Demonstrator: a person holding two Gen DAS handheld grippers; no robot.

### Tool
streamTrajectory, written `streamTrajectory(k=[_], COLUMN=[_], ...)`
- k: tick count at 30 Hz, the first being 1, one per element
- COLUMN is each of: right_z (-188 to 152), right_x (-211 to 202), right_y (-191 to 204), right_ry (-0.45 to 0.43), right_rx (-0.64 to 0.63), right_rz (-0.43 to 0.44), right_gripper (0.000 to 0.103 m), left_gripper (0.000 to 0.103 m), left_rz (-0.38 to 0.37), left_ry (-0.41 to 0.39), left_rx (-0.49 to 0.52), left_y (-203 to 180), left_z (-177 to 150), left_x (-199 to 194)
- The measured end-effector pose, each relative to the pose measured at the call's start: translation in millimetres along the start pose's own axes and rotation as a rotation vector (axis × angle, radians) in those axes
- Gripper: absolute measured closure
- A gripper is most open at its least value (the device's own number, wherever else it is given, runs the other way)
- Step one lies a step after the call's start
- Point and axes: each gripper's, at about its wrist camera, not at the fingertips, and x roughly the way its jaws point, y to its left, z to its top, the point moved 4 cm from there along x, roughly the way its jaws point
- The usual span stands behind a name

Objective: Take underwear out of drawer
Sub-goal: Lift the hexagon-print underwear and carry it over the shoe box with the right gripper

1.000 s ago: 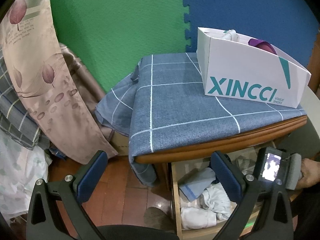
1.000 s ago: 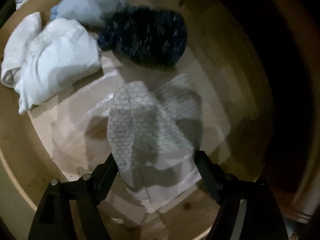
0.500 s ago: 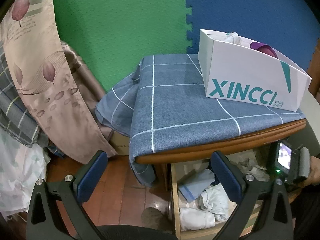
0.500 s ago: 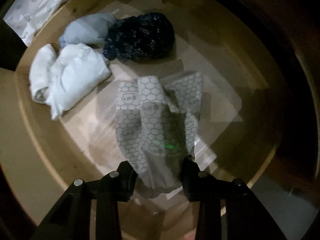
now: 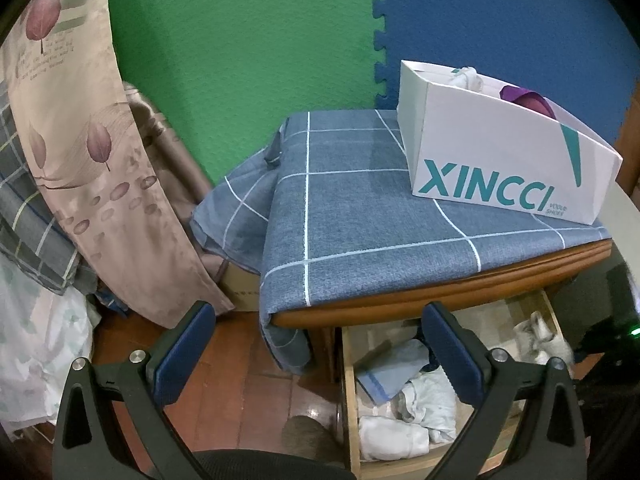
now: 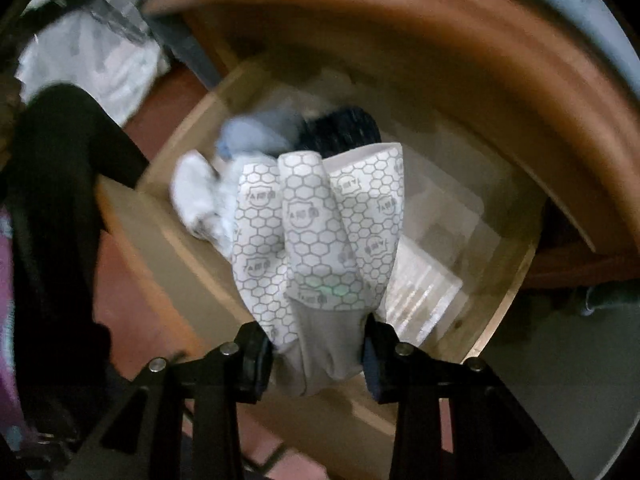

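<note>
One garment is in my right gripper (image 6: 318,346): the grey underwear printed with a white honeycomb pattern (image 6: 320,232), pinched at its plain grey waistband between the two black pads. The jaws stand narrow, pressed into the bunched cloth, and the rest of the fabric hangs loose above the open pale wooden drawer (image 6: 168,240). In the left wrist view the same piece shows at the drawer's right edge, so I judge it is barely clear of the rim, if at all.

My worry is the grip itself. I hold only a fold near the band, and soft knit can creep out of smooth pads if I swing it quickly. The hanging tail could also drag across the drawer's front wall or catch under the curved brown wooden tabletop edge (image 6: 460,52) just above it, which would tug the cloth free. It could equally brush the white folded garments (image 6: 196,196) and the dark speckled bundle (image 6: 344,130) lying in the drawer and pull one along.

My left gripper (image 5: 316,344) hovers wide open, empty, over the floor beside the blue checked tablecloth (image 5: 360,208).
</note>
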Motion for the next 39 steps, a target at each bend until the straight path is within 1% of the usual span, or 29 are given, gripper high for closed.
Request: streamTrajectory(k=[2,5,9,11,12,13,17,19,21,24,26,29,30,32,35,39], right_z=[-4,-4,-8,-5,-1,2,18,32,48,78,99,133,141,159,174,182], right_x=[-6,-36,-96,-128,-138,-162,-226,-255,-267,-276,-271,-233,-226,-193,-165,-138], right_y=[12,21,17,14,14,10,-6,-17,-30,-55,-74,-97,-104,-114,-124,-130], right_ry=[-0.054,-0.138,-0.26,-0.325,-0.356,-0.4,-0.539,-0.601,-0.626,-0.639,-0.629,-0.572,-0.553,-0.494,-0.437,-0.372], right_rx=[0.016,0.049,0.093,0.106,0.112,0.118,0.128,0.124,0.122,0.139,0.154,0.187,0.195,0.211,0.243,0.247], right_rz=[0.021,0.047,0.096,0.099,0.101,0.103,0.073,0.019,-0.002,-0.056,-0.076,-0.101,-0.111,-0.136,-0.134,-0.156], right_gripper=[0.067,0.067,0.067,0.067,0.067,0.067,0.067,0.067,0.067,0.067,0.067,0.067,0.067,0.067,0.067,0.067], left_gripper=[0.001,0.001,0.001,0.001,0.001,0.001,0.0,0.001,0.001,0.001,0.001,0.001,0.001,0.001,0.001,0.001], left_rz=[0.0,0.0,-0.002,-0.002,-0.001,0.0,0.0,-0.002,-0.006,-0.012,-0.015,-0.013,-0.011,-0.008,-0.002,-0.004], left_ry=[0.0,0.0,-0.007,-0.009,-0.01,-0.012,-0.021,-0.024,-0.027,-0.032,-0.034,-0.036,-0.035,-0.038,-0.039,-0.038], left_rx=[0.0,-0.003,-0.008,-0.007,-0.007,-0.007,-0.009,-0.014,-0.019,-0.028,-0.031,-0.03,-0.028,-0.02,-0.01,-0.012], left_y=[-1,-1,-2,-2,-2,-1,-1,0,1,3,4,4,4,3,2,3], left_z=[0,0,-1,-1,-1,-1,-1,-1,-1,-1,0,-1,-1,-1,-1,-1], left_x=[0,0,-1,-2,-3,-4,-6,-7,-8,-9,-10,-10,-10,-11,-11,-11])
